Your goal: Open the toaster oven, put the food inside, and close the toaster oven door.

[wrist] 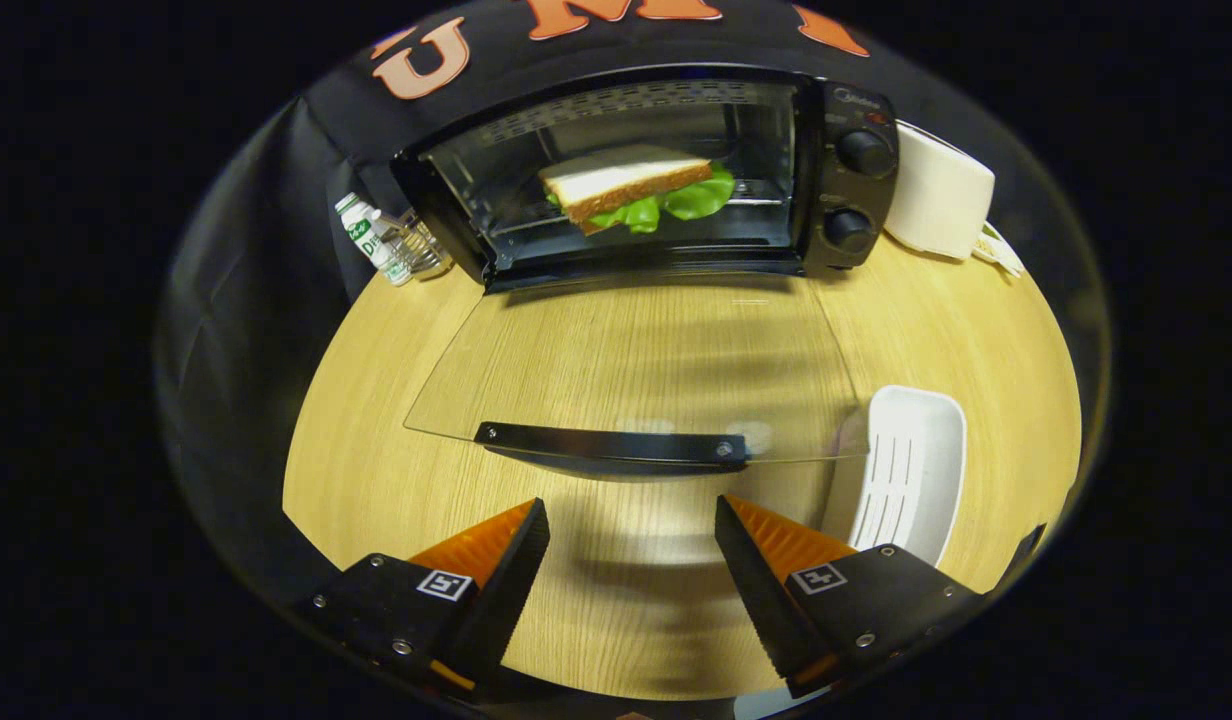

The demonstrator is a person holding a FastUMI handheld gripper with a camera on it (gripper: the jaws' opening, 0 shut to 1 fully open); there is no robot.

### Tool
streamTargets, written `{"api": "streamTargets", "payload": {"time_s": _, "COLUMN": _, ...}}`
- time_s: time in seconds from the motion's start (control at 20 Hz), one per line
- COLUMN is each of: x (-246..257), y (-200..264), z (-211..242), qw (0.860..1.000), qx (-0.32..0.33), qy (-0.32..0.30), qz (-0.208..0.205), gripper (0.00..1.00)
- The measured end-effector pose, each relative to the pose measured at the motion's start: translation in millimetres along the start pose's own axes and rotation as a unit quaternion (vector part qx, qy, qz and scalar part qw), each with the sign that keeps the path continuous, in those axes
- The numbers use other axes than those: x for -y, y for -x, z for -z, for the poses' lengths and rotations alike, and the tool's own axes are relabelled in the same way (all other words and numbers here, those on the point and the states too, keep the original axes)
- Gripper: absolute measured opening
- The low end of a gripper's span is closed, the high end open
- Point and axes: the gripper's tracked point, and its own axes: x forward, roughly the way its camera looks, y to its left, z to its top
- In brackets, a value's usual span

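Note:
A black toaster oven (836,170) stands at the far side of the wooden table with its glass door (636,360) folded down flat toward me. A sandwich (631,185) with white bread and green lettuce lies on the rack inside the oven cavity. The door's black handle (611,445) is at its near edge, just ahead of my fingers. My gripper (631,520) is open, with nothing between its fingers, a short way in front of and slightly above that handle.
A white ribbed tray (911,480) lies on the table (976,330) to the right of the door, next to my right finger. A small plastic bottle (371,235) stands left of the oven. A white box-shaped appliance (936,195) sits right of the oven.

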Motion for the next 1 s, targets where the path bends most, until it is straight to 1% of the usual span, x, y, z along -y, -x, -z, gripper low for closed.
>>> {"api": "streamTargets", "payload": {"time_s": 0.25, "x": -6, "y": -11, "z": -9, "qw": 1.000, "qx": -0.003, "qy": 0.009, "qz": 0.018, "gripper": 0.99}}
{"api": "streamTargets", "payload": {"time_s": 0.35, "x": -6, "y": -4, "z": -16, "qw": 1.000, "qx": 0.004, "qy": 0.005, "qz": 0.018, "gripper": 1.00}}
{"api": "streamTargets", "payload": {"time_s": 0.5, "x": -8, "y": 13, "z": -37, "qw": 0.999, "qx": 0.034, "qy": 0.004, "qz": 0.013, "gripper": 0.99}}
{"api": "streamTargets", "payload": {"time_s": 0.65, "x": -10, "y": 25, "z": -55, "qw": 0.999, "qx": 0.050, "qy": 0.017, "qz": 0.007, "gripper": 0.99}}
{"api": "streamTargets", "payload": {"time_s": 0.75, "x": -10, "y": 34, "z": -74, "qw": 0.997, "qx": 0.074, "qy": 0.030, "qz": 0.012, "gripper": 1.00}}
{"api": "streamTargets", "payload": {"time_s": 0.9, "x": -2, "y": 42, "z": -110, "qw": 0.992, "qx": 0.109, "qy": 0.058, "qz": 0.032, "gripper": 1.00}}
{"api": "streamTargets", "payload": {"time_s": 1.0, "x": -1, "y": 48, "z": -132, "qw": 0.989, "qx": 0.128, "qy": 0.065, "qz": 0.034, "gripper": 1.00}}
